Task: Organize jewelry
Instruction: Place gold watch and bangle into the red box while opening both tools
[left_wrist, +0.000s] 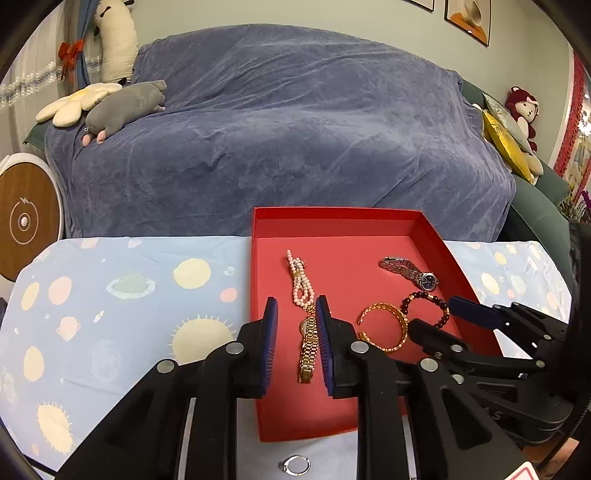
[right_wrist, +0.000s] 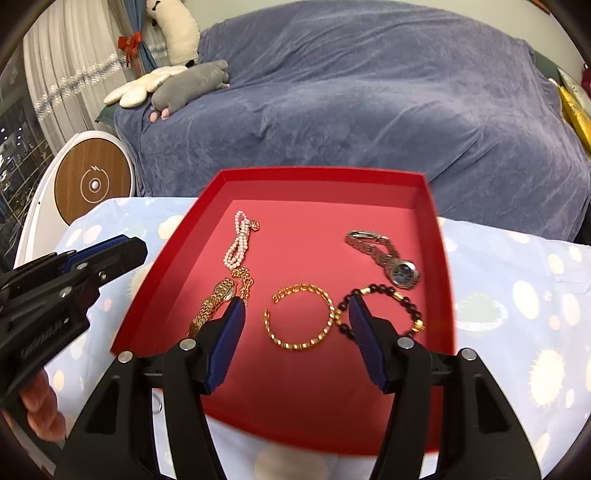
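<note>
Both jaws gape empty over the red tray (right_wrist: 441, 266) on a planet-print tablecloth (left_wrist: 110, 295).

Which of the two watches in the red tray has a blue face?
The silver watch at the tray's right side; its dial is dark blue. The other, a gold watch, lies on the left.

Both wrist views close, angled down toward sofa; share red tray (left_wrist: 436, 236) (right_wrist: 428, 192), jewelry.

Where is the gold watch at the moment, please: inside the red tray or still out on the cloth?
Inside. The gold watch lies flat on the floor of the red tray, just below the pearl strand.
</note>
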